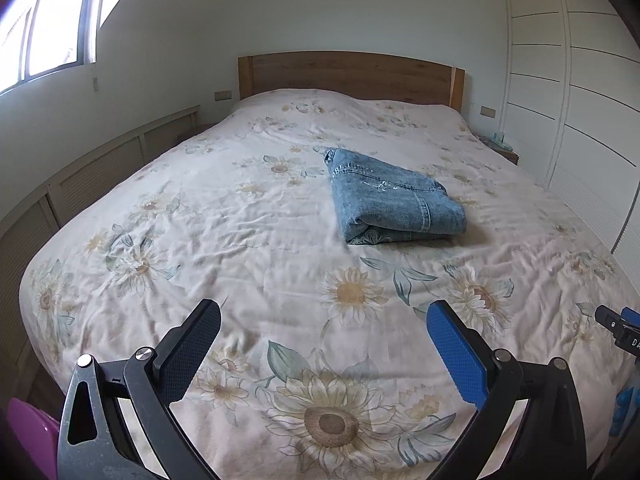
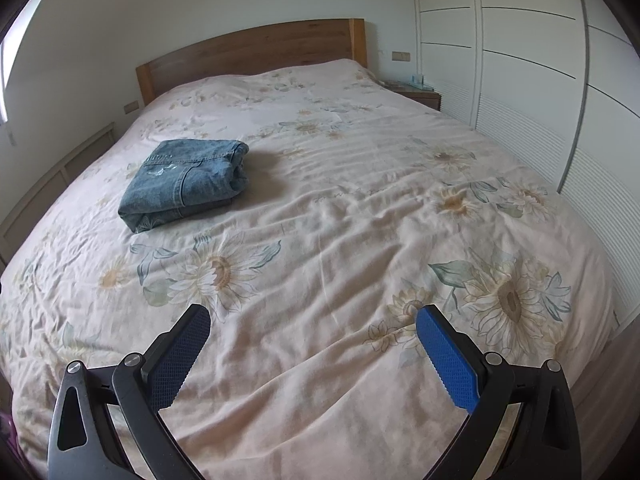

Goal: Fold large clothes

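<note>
A folded blue denim garment [image 1: 396, 200] lies as a compact bundle on the bed's flowered cover [image 1: 248, 240], right of centre in the left wrist view. In the right wrist view the same denim bundle [image 2: 188, 182] sits at the upper left of the flowered cover [image 2: 360, 220]. My left gripper [image 1: 324, 312] hovers open over the near end of the bed, well short of the bundle, with nothing between its fingers. My right gripper [image 2: 312, 316] is also open and empty, to the right of the bundle and nearer the foot. Part of the right gripper [image 1: 620, 328] shows at the left wrist view's right edge.
A wooden headboard [image 1: 348, 74] stands at the far end. White wardrobe doors [image 2: 520, 60] run along the right side, with a small bedside table [image 2: 416, 94] by them. A low slatted panel [image 1: 100, 172] and a window [image 1: 52, 20] line the left wall. A purple object [image 1: 24, 436] sits bottom left.
</note>
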